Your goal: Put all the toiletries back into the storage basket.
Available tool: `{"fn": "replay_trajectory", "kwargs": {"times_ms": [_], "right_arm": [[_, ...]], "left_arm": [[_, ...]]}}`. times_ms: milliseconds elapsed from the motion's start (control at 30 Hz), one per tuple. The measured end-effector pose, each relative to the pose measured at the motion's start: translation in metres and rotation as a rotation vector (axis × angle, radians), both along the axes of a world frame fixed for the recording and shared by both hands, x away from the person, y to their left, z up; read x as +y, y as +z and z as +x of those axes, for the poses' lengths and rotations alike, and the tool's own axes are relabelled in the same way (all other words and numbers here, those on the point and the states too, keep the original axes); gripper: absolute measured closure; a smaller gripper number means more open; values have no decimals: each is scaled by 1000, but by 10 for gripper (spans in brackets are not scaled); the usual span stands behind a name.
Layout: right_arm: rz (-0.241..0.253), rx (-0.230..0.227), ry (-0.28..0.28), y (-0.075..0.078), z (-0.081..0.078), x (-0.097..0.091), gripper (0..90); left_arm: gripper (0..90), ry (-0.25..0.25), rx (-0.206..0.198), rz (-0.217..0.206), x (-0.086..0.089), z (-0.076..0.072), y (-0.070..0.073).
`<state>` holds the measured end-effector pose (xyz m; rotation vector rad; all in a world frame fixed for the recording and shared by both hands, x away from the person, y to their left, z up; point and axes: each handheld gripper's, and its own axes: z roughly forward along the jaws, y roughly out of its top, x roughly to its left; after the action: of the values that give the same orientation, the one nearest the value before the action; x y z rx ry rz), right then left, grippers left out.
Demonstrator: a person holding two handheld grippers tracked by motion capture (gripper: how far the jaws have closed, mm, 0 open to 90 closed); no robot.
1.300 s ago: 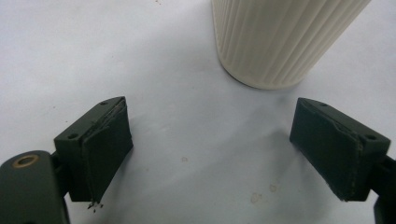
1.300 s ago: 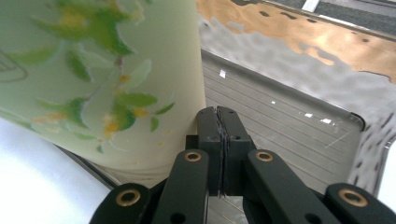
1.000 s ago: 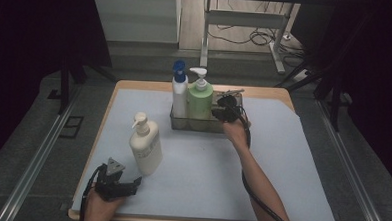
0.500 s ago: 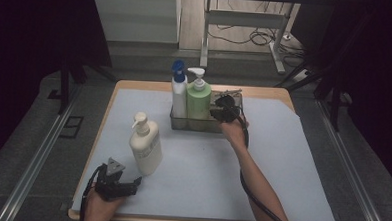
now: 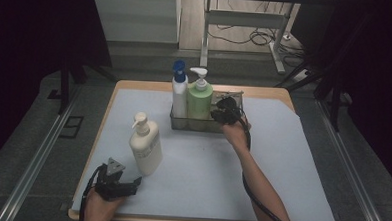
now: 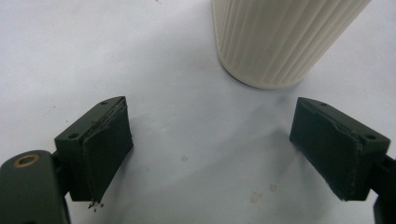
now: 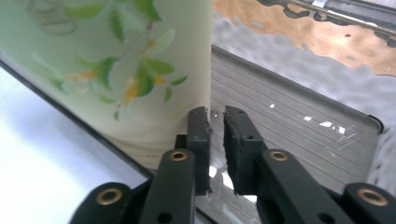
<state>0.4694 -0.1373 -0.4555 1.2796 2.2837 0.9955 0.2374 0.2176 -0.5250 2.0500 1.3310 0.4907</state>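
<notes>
The right gripper [image 7: 216,116], matt black plastic with brass-ringed pivot holes, has its two flat pads a narrow slit apart; the jaws have just been opening a little, and nothing sits between them. They hang over the near wall of the shiny metal tray [image 7: 299,140], a shallow rectangular caddy with a ribbed, mirror-bright floor, just beside the pale green plastic pump bottle [image 7: 116,70], a smooth cylinder printed with leaves and small yellow flowers. From the high view the right gripper [image 5: 225,112] sits at the tray's right part, and the tray [image 5: 218,125] stands at the far middle of the table.

In the tray, the green bottle [image 5: 200,98] stands upright, touching or nearly touching a slim white bottle with a blue cap [image 5: 179,92] on its left. That makes two bottles in the tray.

A third, the cream ribbed plastic pump bottle [image 5: 146,146], stands alone on the smooth white sheet [image 5: 282,159] that covers the wooden table [image 5: 280,92], well apart from the tray. The left gripper [image 5: 116,179], with a grey three-cornered plate on top, rests near the table's front edge just beside this bottle. Its jaws stand wide apart, holding nothing, with the cream bottle's [image 6: 280,42] fluted base just beyond them.

Three bottles, one tray, two grippers.
</notes>
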Motion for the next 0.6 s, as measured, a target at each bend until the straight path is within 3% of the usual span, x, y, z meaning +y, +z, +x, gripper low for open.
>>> {"fn": "replay_trajectory", "kwargs": {"times_ms": [233, 600], "right_arm": [[-5, -20, 10, 6, -9, -5, 695], [13, -54, 26, 16, -28, -20, 427]], "left_arm": [[123, -2, 3, 4, 0, 0, 0], [121, -4, 6, 0, 0, 1, 0]]}}
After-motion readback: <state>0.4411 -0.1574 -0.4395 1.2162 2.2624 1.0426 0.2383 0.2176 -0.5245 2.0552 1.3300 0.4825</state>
